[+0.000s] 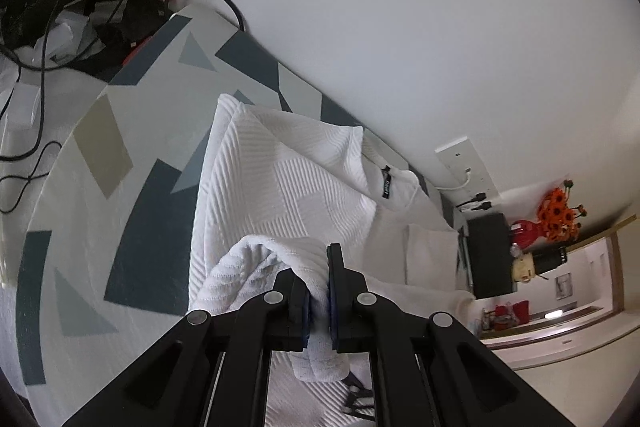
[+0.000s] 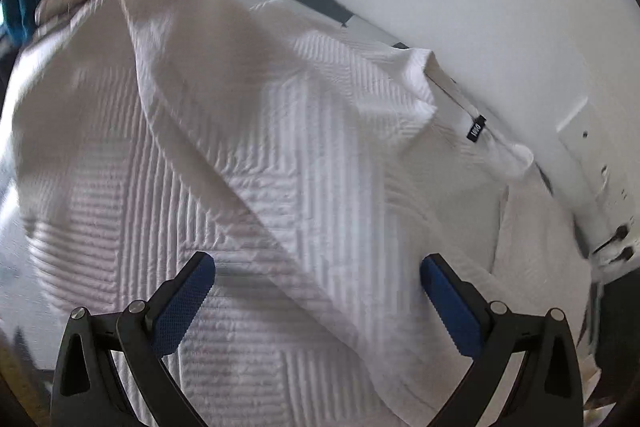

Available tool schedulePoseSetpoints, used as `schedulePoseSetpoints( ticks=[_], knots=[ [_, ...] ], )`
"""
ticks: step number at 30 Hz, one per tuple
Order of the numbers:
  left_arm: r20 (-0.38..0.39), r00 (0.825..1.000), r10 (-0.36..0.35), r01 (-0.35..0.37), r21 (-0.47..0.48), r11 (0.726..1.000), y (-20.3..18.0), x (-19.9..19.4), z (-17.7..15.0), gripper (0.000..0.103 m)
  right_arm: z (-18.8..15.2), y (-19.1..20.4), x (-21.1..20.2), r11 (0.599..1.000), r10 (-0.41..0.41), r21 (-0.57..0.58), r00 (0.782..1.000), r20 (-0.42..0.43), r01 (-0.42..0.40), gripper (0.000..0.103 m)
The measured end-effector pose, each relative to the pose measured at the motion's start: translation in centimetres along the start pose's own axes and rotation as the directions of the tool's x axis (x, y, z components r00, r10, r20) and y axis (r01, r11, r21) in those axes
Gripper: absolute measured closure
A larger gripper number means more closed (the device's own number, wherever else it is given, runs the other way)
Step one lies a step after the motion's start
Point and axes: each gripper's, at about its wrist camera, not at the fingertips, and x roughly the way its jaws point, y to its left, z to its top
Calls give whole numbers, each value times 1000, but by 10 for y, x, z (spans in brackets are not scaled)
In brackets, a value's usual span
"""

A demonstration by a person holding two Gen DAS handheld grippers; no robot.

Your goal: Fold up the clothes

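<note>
Patterned grey-and-cream tabletop (image 1: 120, 155) carries tangled black cables (image 1: 52, 39) at its far left, then a white textured knit top (image 1: 288, 179) sprawled across the middle. Its long axis seems to run from the near hem toward the black neck label (image 1: 386, 183) by the wall. Soft and limp, it will sag; hems and corners look like the best holds. Left gripper (image 1: 319, 291) is clamped on a bunched fold; right gripper (image 2: 318, 291) hangs spread wide above the cloth.

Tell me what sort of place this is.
Probably a lived-in home room. A white textured garment lies on a patterned cloth by a wall; orange flowers in a red vase stand beside a lit counter with red containers.
</note>
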Motion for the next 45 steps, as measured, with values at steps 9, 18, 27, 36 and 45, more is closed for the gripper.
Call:
schedulePoseSetpoints(
  ticks=[9, 18, 27, 36, 45],
  knots=[
    [-68, 996, 60, -64, -54, 997, 45, 20, -17, 97, 5, -41, 2, 984, 69, 166, 998, 14, -70, 28],
    [-133, 991, 15, -45, -226, 973, 89, 44, -45, 86, -3, -47, -4, 968, 88, 234, 996, 14, -89, 55],
    [-146, 988, -49, 9, -268, 963, 93, 37, -65, 77, -13, -45, -9, 971, 83, 223, 996, 16, -84, 58],
    [-205, 976, -72, 31, -196, 980, 88, 34, -72, 66, -8, -66, -13, 935, 128, 327, 990, 58, -140, 81],
    [-165, 984, -70, 43, -160, 986, 79, 30, -68, 98, -19, -68, -17, 914, 173, 364, 983, 54, -181, 69]
  ],
)
